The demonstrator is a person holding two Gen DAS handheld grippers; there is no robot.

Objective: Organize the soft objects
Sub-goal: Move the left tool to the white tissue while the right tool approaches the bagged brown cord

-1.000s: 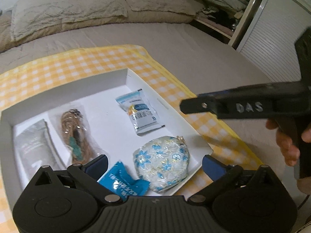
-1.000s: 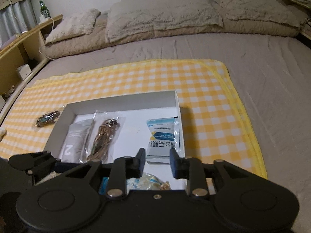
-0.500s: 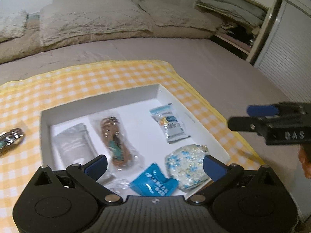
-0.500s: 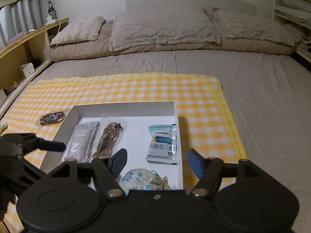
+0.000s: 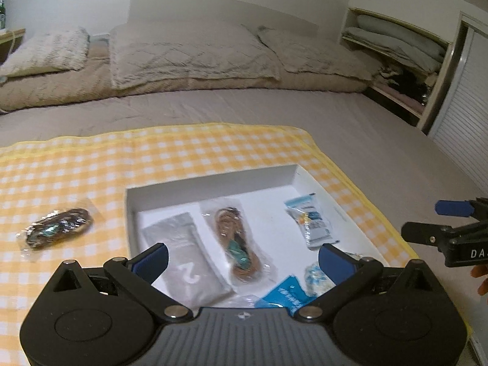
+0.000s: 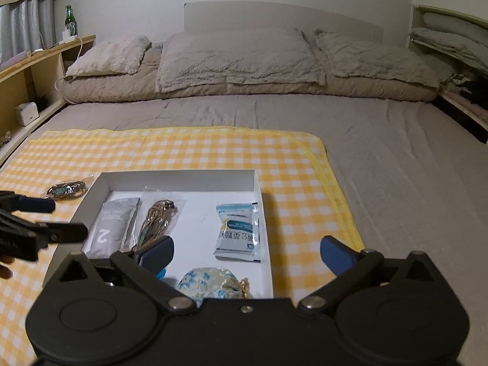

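A shallow white box (image 5: 210, 184) (image 6: 180, 176) lies on a yellow checked cloth (image 5: 91, 158) on the bed. In it lie a grey pouch marked 2 (image 5: 186, 262) (image 6: 114, 225), a bagged brown cord (image 5: 236, 241) (image 6: 158, 219), a white-blue sachet (image 5: 311, 219) (image 6: 239, 231), a floral pouch (image 6: 213, 283) (image 5: 314, 276) and a blue packet (image 5: 283, 296). A bagged brown bundle (image 5: 56, 228) (image 6: 65, 189) lies on the cloth left of the box. My left gripper (image 5: 244, 259) is open and empty above the box's near side. My right gripper (image 6: 247, 253) is open and empty.
Pillows (image 6: 238, 58) line the head of the bed. A wooden shelf with a green bottle (image 6: 70, 19) runs along the left side. A shelf with folded bedding (image 5: 396, 42) and a slatted door (image 5: 463, 128) stand on the right.
My right gripper has opened wide. Both grippers have pulled back and up from the box, so more of the cloth and the loose bundle on the left shows.
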